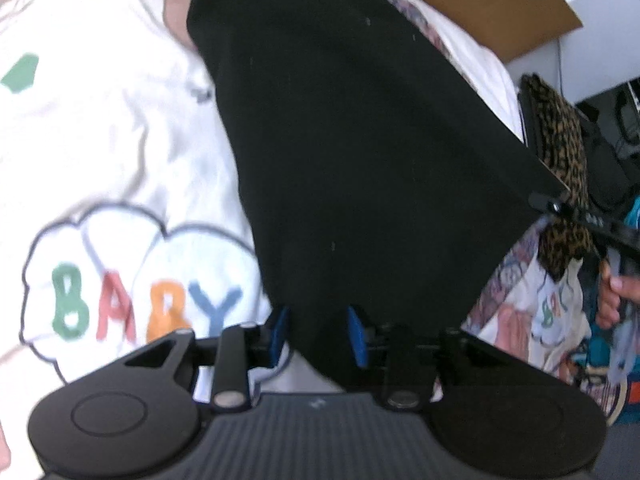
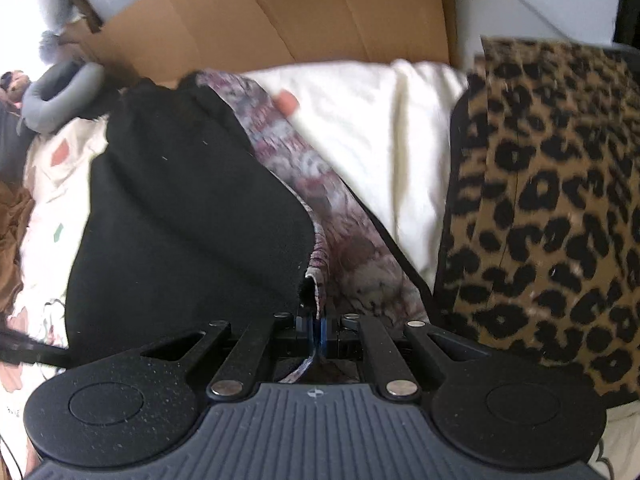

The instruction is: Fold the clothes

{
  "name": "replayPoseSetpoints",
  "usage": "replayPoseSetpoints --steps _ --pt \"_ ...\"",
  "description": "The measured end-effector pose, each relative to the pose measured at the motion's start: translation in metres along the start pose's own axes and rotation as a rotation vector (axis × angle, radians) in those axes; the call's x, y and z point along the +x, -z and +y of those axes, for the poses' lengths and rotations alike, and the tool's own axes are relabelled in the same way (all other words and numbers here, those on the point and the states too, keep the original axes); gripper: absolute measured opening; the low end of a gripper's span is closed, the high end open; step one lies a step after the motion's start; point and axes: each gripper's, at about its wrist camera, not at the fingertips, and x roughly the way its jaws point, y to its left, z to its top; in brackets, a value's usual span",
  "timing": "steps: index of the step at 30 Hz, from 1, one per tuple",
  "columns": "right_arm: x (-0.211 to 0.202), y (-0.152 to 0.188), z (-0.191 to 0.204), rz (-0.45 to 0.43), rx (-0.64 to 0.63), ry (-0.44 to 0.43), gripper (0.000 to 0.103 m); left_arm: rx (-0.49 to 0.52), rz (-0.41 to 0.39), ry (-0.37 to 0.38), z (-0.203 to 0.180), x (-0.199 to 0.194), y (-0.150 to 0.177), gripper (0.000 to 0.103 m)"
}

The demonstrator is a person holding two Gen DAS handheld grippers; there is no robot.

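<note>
A black garment (image 1: 360,140) hangs stretched between two hand-held grippers above a white sheet (image 1: 100,140) printed with the word "BABY" in coloured letters. The left gripper (image 1: 318,334) grasps the cloth's lower end, its blue pads (image 1: 356,336) pressing a bunched fold of the dark fabric that fills the space between them. The right gripper (image 2: 316,330) is clenched almost fully together on a thin corner where the black garment's edge meets a mottled purple-grey patterned cloth (image 2: 320,184); from the right wrist view it cannot be told whether that patterned strip is the garment's own lining or a separate piece. Seen from the left wrist camera, the right gripper (image 1: 560,208) sits at the garment's far right corner, with a person's hand (image 1: 612,296) just below it. Beside the garment, on its right, lies a leopard-print fabric (image 2: 540,200) over a dark edge, with a plain cream cloth (image 2: 380,140) between the two. Behind the garment stands a brown cardboard box (image 2: 300,12). Beyond the garment's upper left corner rests a grey ring-shaped cushion (image 2: 60,96).
</note>
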Motion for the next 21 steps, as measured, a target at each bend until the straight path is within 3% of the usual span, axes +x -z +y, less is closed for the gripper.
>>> replayPoseSetpoints --steps 4,6,8,10,12,13,14,15,21 --pt "0.003 0.0 -0.006 0.009 0.019 0.021 0.011 -0.021 0.033 0.009 0.004 0.004 0.003 0.037" --pt "0.001 -0.001 -0.008 -0.001 0.025 0.029 0.028 -0.043 0.044 0.022 0.003 0.007 0.006 0.037" --pt "0.0 -0.003 -0.009 -0.011 0.028 0.034 0.038 -0.063 0.053 0.036 0.002 0.009 0.011 0.037" --pt "0.002 -0.006 -0.012 -0.012 0.043 0.043 0.038 -0.079 0.053 0.062 0.002 0.012 0.025 0.039" --pt "0.005 -0.007 -0.015 -0.008 0.053 0.042 0.036 -0.082 0.061 0.073 -0.002 0.013 0.03 0.039" --pt "0.006 -0.008 -0.016 -0.011 0.049 0.042 0.031 -0.079 0.067 0.075 -0.004 0.014 0.031 0.039" --pt "0.007 -0.008 -0.016 -0.012 0.041 0.048 0.015 -0.077 0.073 0.077 -0.005 0.015 0.031 0.039" --pt "0.008 -0.009 -0.016 -0.008 0.037 0.048 0.011 -0.079 0.082 0.082 -0.002 0.016 0.03 0.039" --pt "-0.002 -0.013 -0.014 -0.041 0.021 0.049 0.002 -0.121 0.137 0.13 0.0 0.023 0.04 0.038"
